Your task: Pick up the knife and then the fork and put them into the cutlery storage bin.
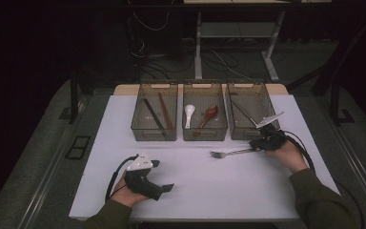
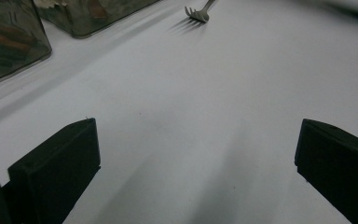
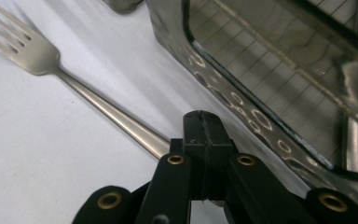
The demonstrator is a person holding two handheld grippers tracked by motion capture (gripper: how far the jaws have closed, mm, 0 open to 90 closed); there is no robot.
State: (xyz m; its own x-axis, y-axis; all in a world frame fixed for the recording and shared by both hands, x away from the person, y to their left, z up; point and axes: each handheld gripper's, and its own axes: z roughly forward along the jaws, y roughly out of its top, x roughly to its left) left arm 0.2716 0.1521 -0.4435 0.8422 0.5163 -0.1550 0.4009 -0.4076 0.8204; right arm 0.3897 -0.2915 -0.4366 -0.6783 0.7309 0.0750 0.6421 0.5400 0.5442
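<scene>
From the high view, a white bench [image 1: 195, 186] carries three clear bins in a row along its far side. The left bin [image 1: 154, 130] holds dark and brown chopsticks [image 1: 158, 114], the middle bin [image 1: 205, 131] a white spoon [image 1: 189, 114] and a brown spoon [image 1: 208, 117], and the right bin [image 1: 250, 129] a long dark utensil that I cannot make out. A fork [image 1: 228, 153] lies on the bench just in front of the gap between the middle and right bins, prongs pointing left. The right tongs [image 1: 259, 145] sit at its handle end, near the front corner of the right bin. The left tongs [image 1: 164, 175] rest low over the near left part of the bench, well apart from the fork.

In the left gripper view, the left tongs [image 2: 196, 158] stand wide with bare bench between the jaws; the fork's prongs [image 2: 196, 14] show far off at the top.

In the right gripper view, the right tongs [image 3: 204, 128] are pressed together on the fork's handle [image 3: 121, 126], which runs up and left to the prongs on the bench, with the wall of the right bin [image 3: 242, 102] just beside.
</scene>
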